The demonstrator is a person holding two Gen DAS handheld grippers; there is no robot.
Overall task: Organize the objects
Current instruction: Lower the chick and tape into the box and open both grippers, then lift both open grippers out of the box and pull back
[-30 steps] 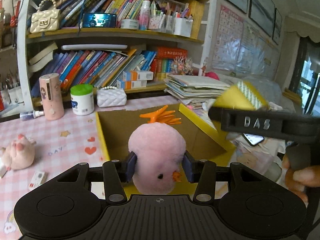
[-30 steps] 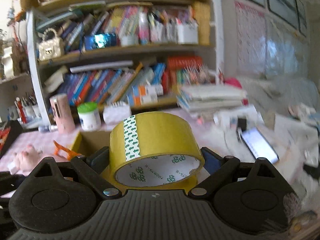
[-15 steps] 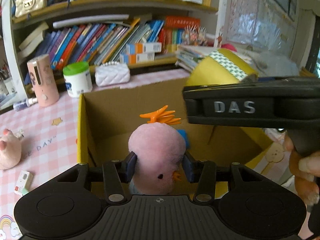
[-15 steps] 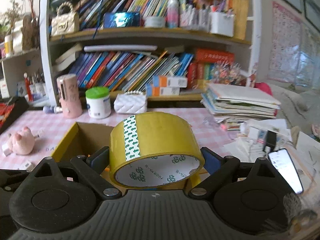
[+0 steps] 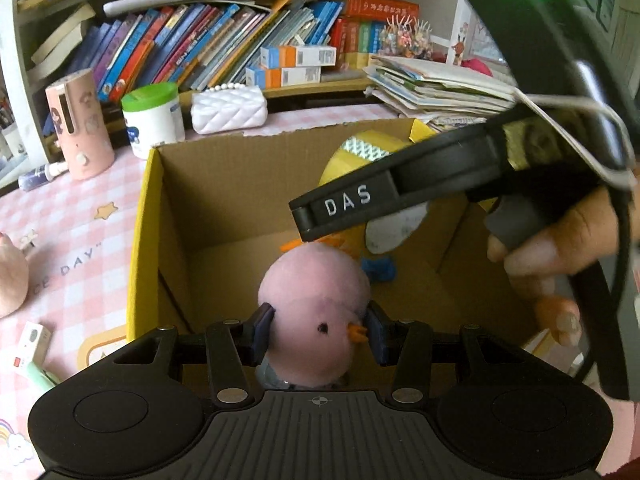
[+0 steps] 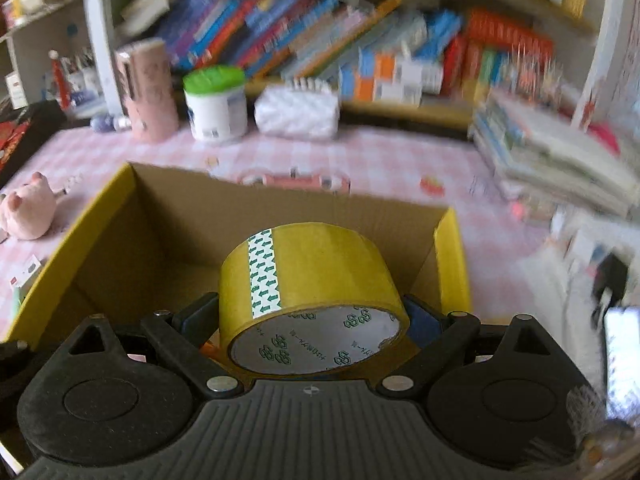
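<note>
- Both grippers crowd one cardboard box: left gripper clamps the pink chick plush, right gripper clamps the yellow tape roll.
- Risk: grippers may collide, or the released roll lands on the plush.

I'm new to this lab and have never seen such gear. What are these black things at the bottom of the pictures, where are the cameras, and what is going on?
No robot here: a person holds a two-finger gripper in each hand, with a fisheye camera on each looking along its fingers. The left camera shows the left gripper clamped on a pink plush chick, over an open cardboard box; the right hand crosses the view. The right camera shows the right gripper clamped on a yellow tape roll, above the same box. On the pink checked tablecloth stand a green-lidded jar, a pink cylinder and a white quilted purse.
</note>
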